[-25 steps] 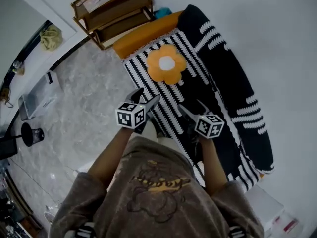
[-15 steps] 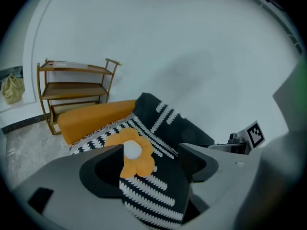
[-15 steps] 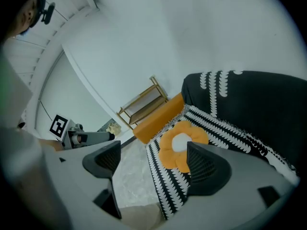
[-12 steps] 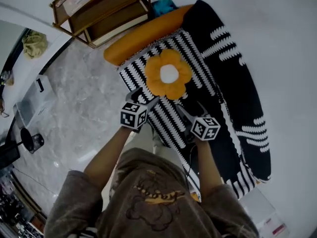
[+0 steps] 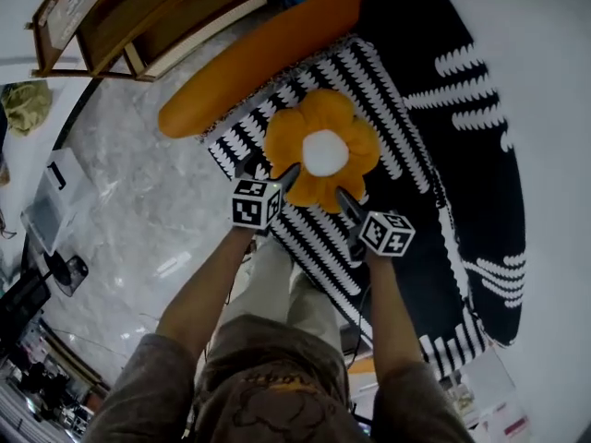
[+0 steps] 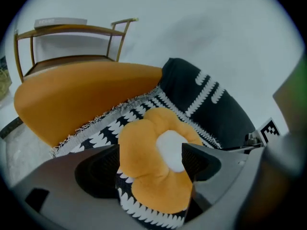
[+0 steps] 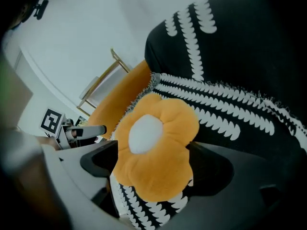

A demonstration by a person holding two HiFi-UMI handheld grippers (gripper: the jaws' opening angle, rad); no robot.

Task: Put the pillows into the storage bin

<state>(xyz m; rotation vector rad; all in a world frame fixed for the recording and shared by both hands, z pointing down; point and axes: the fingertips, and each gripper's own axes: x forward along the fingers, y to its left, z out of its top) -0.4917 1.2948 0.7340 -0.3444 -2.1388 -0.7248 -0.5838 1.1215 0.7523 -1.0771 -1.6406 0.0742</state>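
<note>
Poster: Clearance question, going left to right. What's open on the left side?

Reply: Marble floor (image 5: 129, 210) is the open bit. It runs from the near left up to the wooden shelf (image 5: 148, 17) in the far left corner. The person's legs (image 5: 286, 289) stand on it, right at the couch's near edge.

Poster: ok, and the edges after that?

Reply: A long orange bolster (image 5: 268, 53) lies across the far left end of the couch. The fringed edge of the striped throw (image 5: 309, 243) sits against it, and the throw's left edge lines up with the floor side of the seat. The flower pillow (image 5: 321, 155) lies flat on that throw, white centre up. It's near the bolster, with a strip of stripes showing between them.

Poster: claws?

Reply: The left gripper (image 5: 268, 172) has its tips at the pillow's near-left petals. Its jaws have just been opening and stand wide. The pillow shows in the gap, but the pads aren't pressing on it. The right gripper (image 5: 349, 209) is at the near-right petals and it's the same story: jaws just opened further, wide apart, pillow in the gap, no squeeze.

Poster: right side?

Reply: Tighter there. A black cushion with white marks (image 5: 480, 155) stands just beside the pillow and runs along the pale wall (image 5: 559, 81), so that side is closed off.
</note>
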